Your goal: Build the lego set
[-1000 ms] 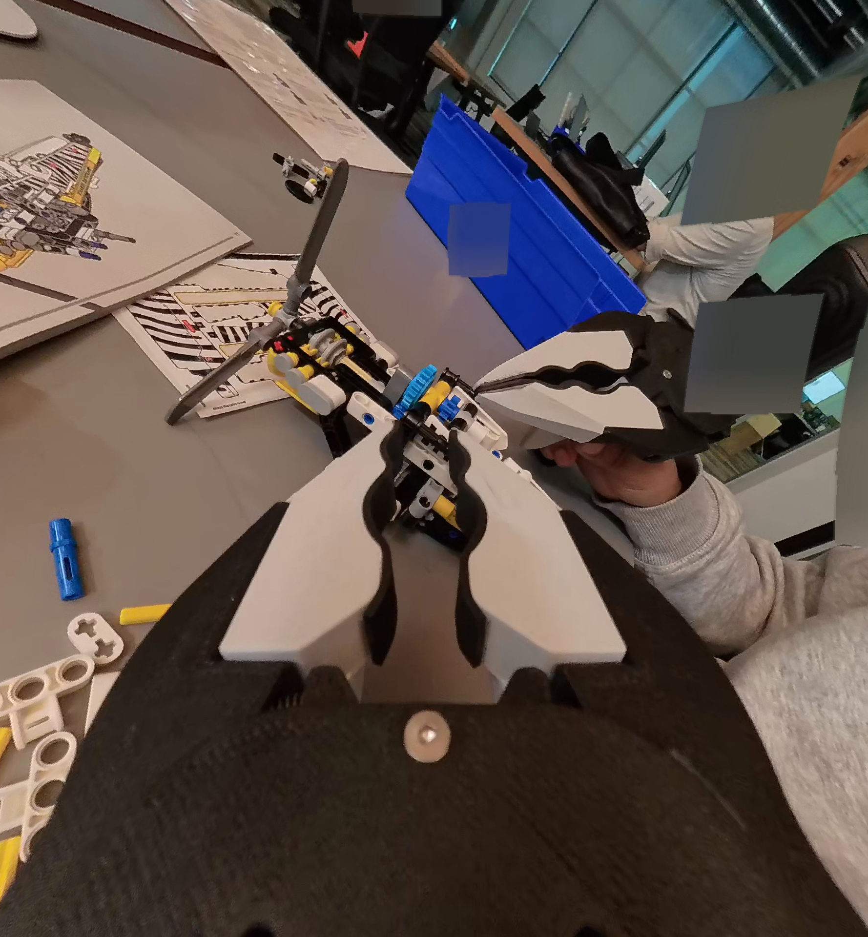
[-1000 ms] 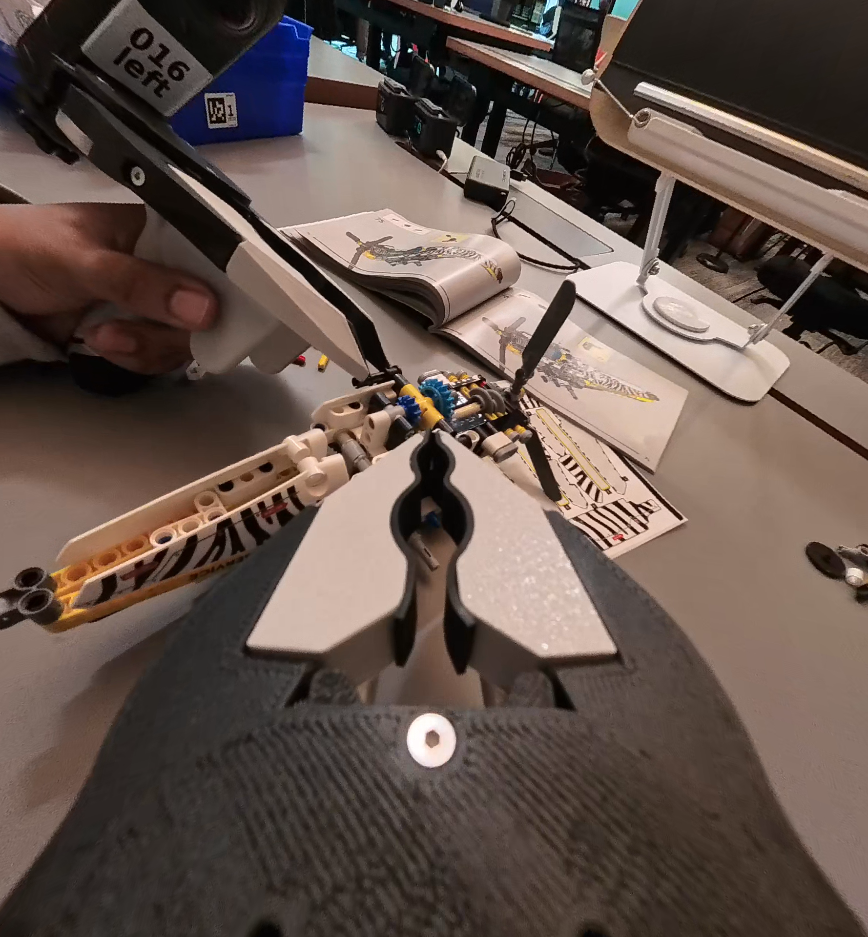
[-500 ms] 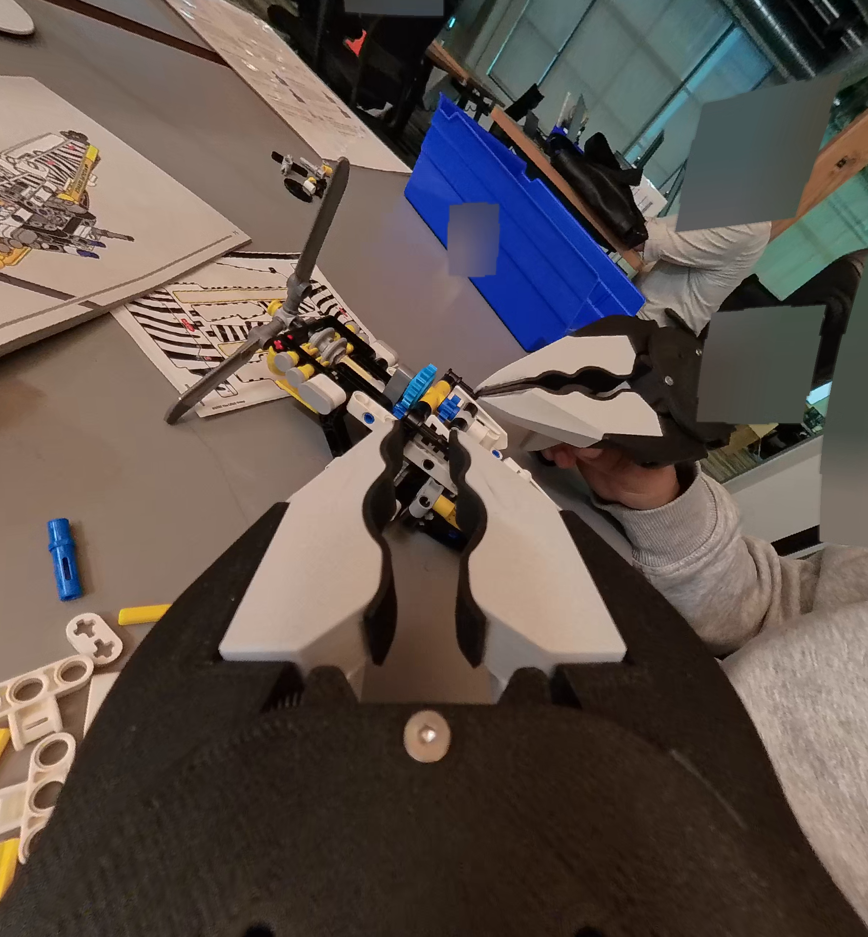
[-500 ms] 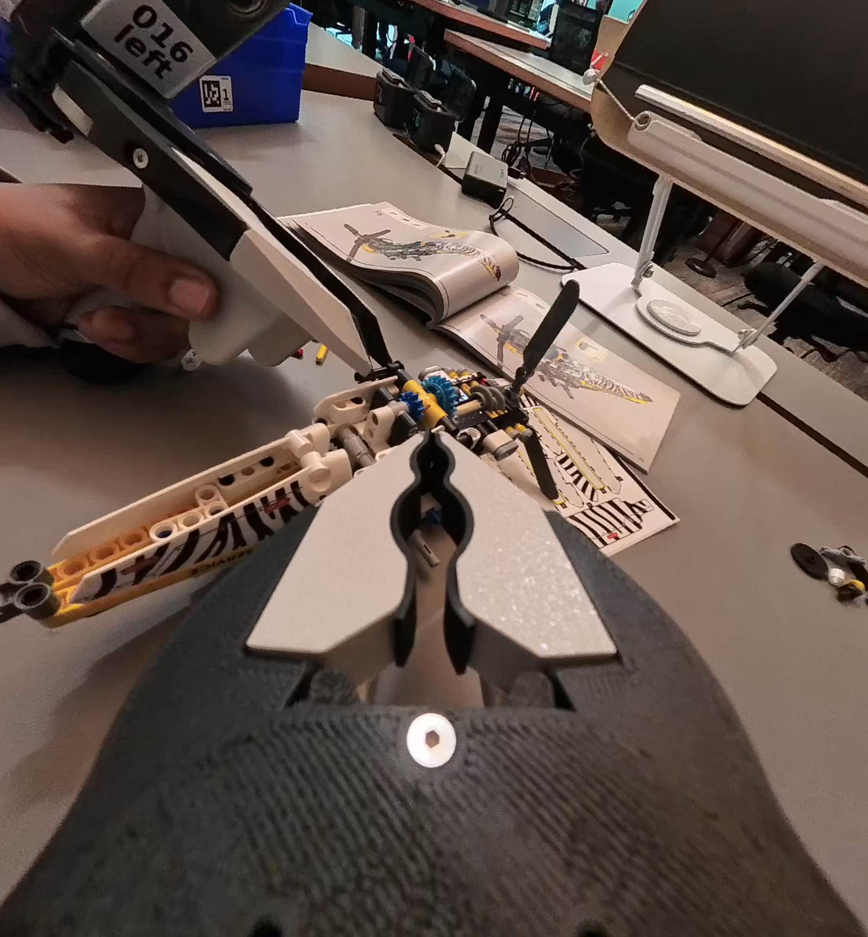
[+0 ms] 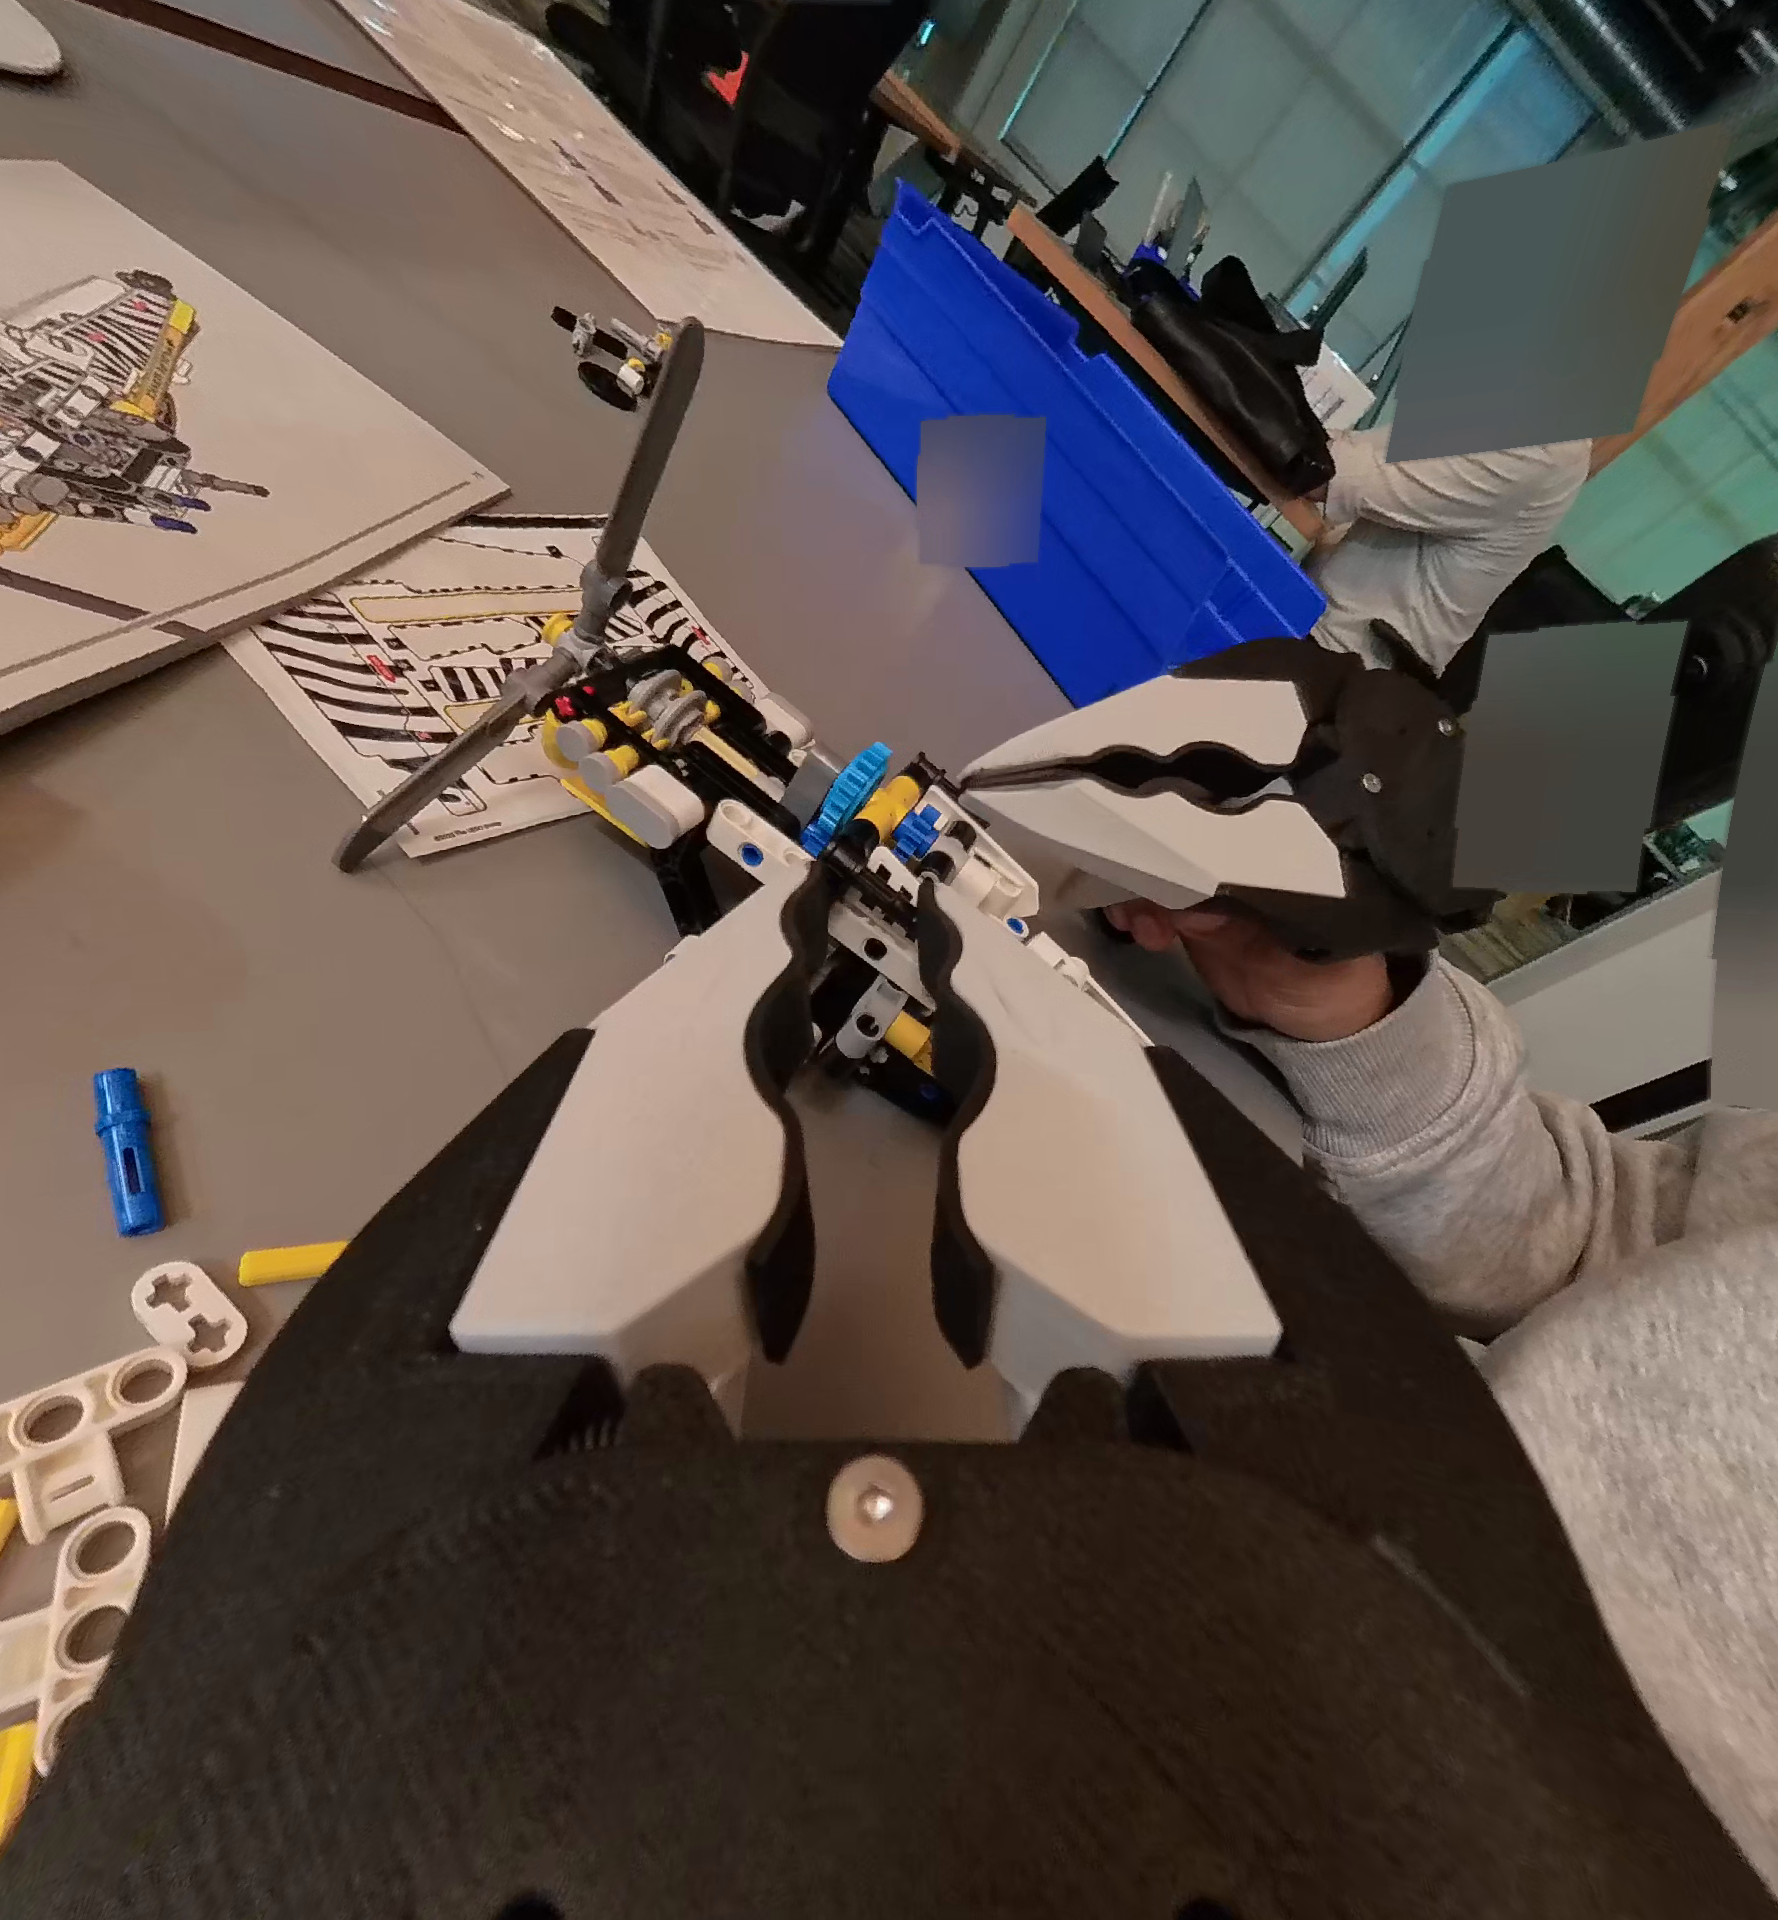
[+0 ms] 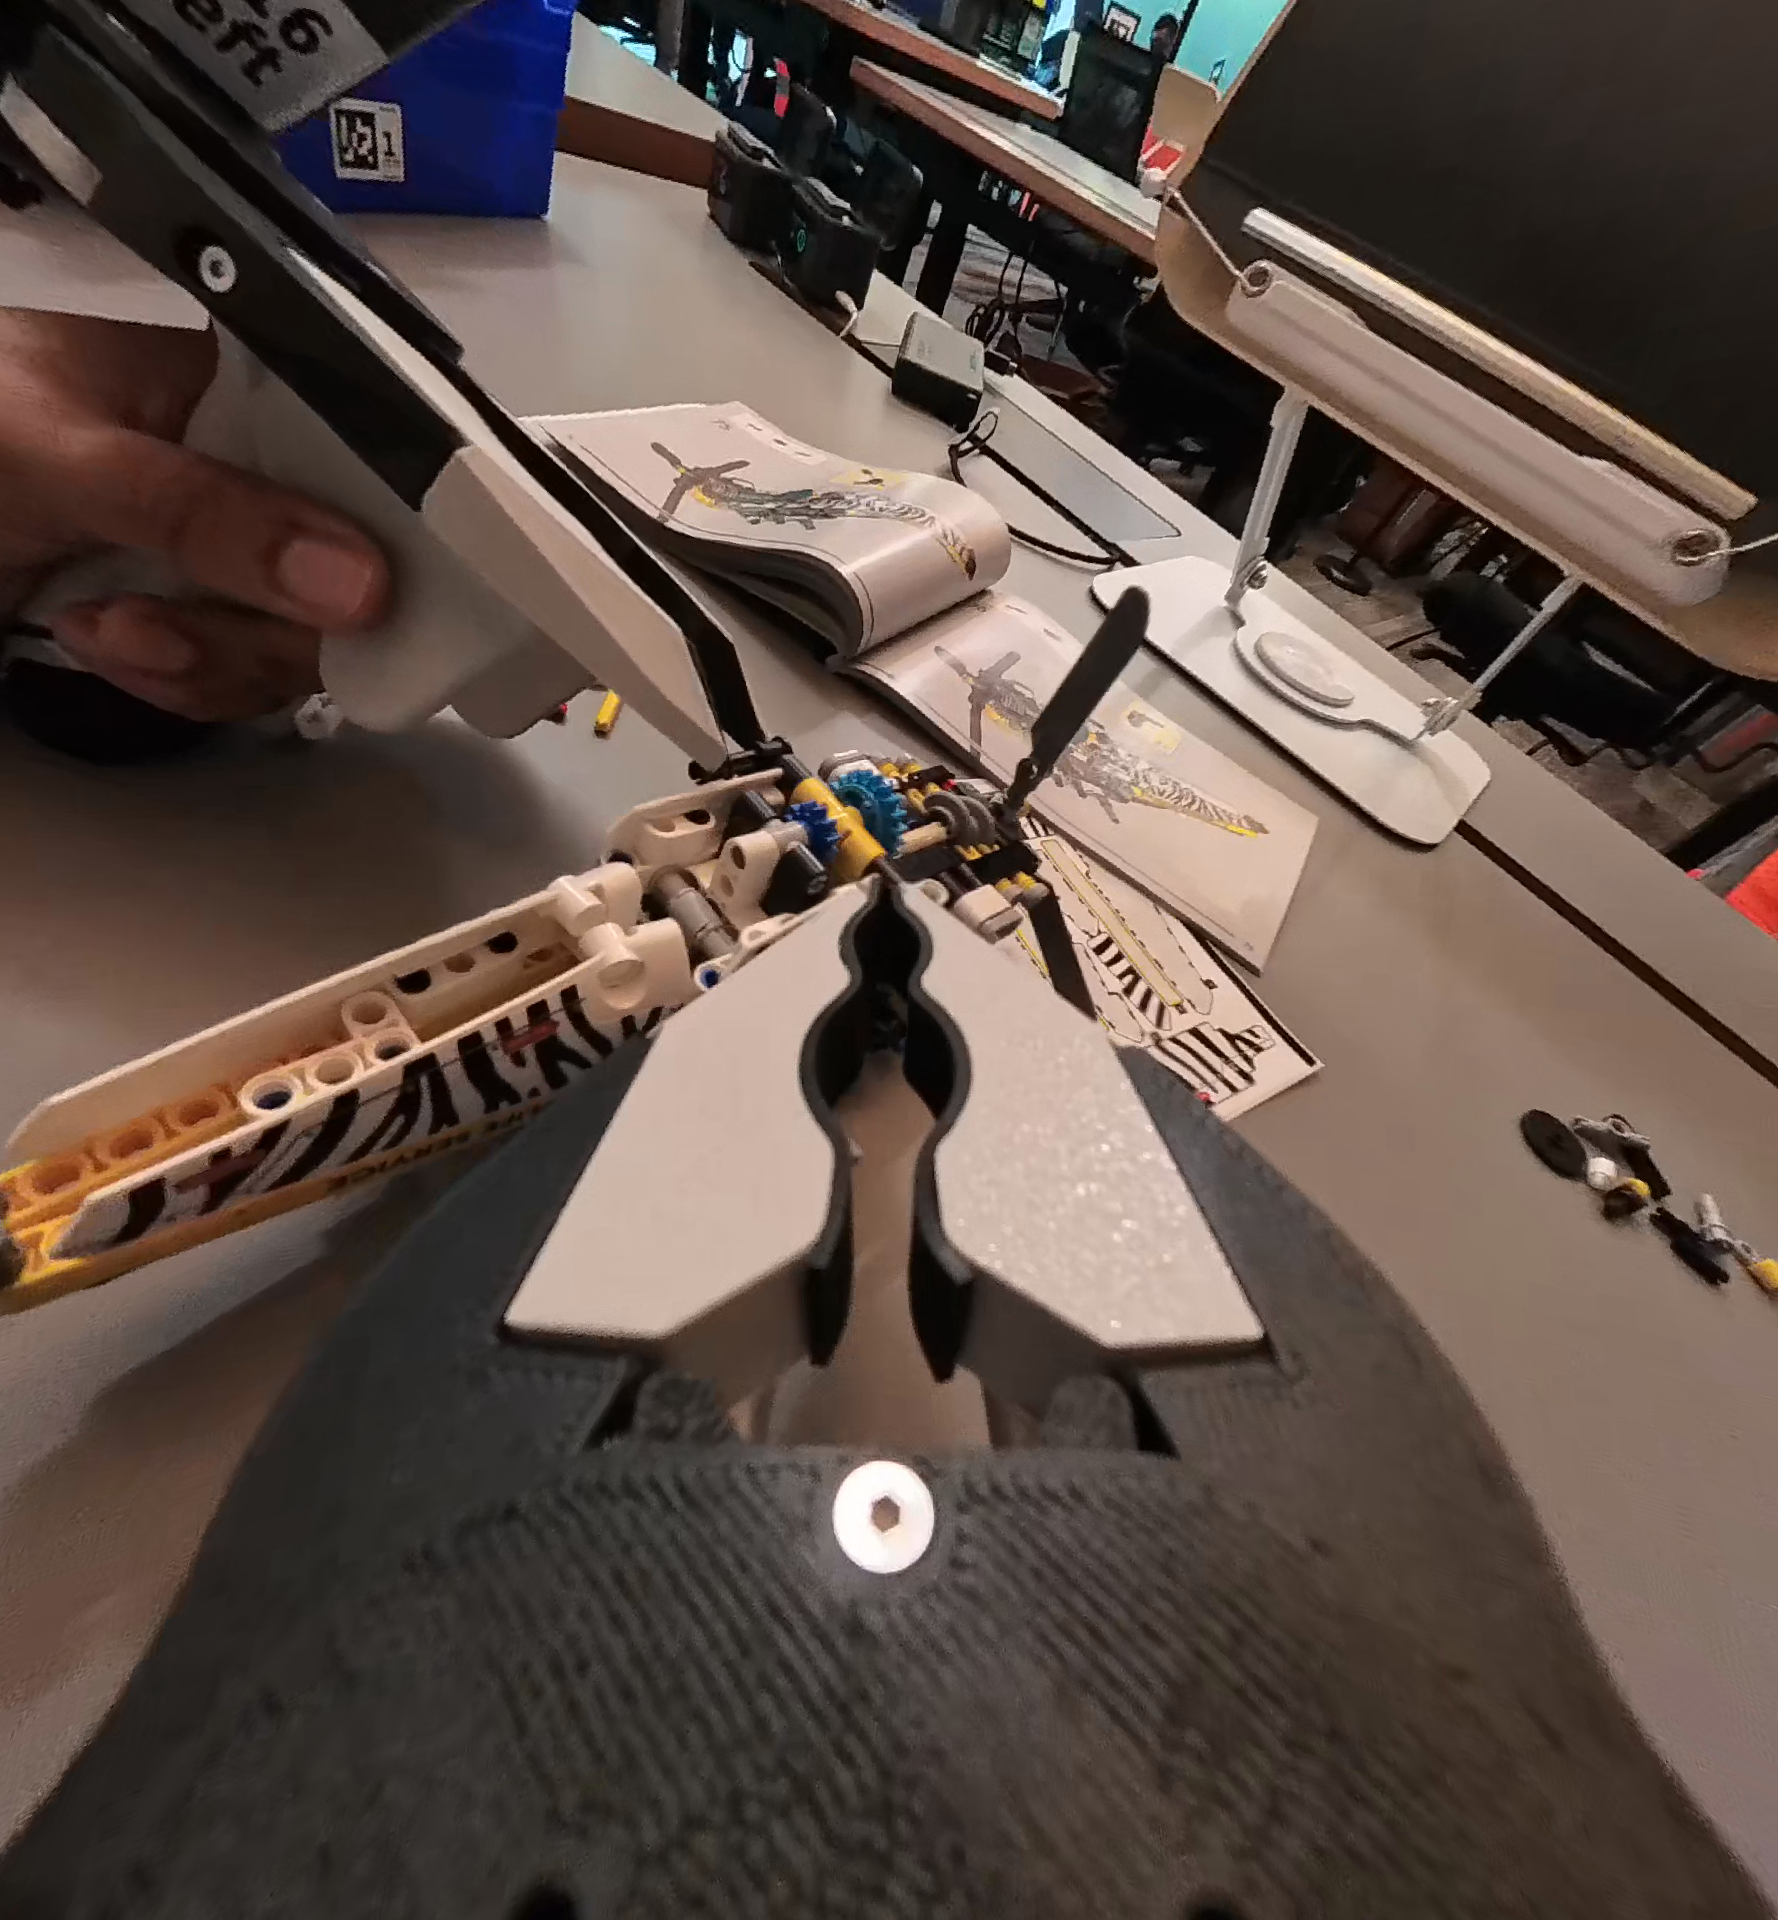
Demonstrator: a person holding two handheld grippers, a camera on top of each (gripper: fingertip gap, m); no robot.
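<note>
We hold the half-built plane point(image 6: 511, 997), our left gripper point(image 5: 869, 883) pinching its frame, right gripper point(image 6: 883, 902) nearly pressed together; loose parts point(image 5: 54, 1455) remain unattached on the counter point(image 5: 241, 935).

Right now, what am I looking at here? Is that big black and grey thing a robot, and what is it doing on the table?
No robot: a person holds a two-fingered clamp in each hand, each with a camera looking along its fingers. So each picture is taken from one tool.

In the left-hand picture, the left tool grips the lego model, a half-built aircraft with a grey propeller. The right tool reaches in from the side, its tips at the model's blue gear.

In the right-hand picture, the right tool is nearly closed at the model's middle; whether it grips anything, I cannot tell.

On the grey table lie instruction booklets, a striped sticker sheet, loose white, yellow and blue pieces and a blue bin.
</note>
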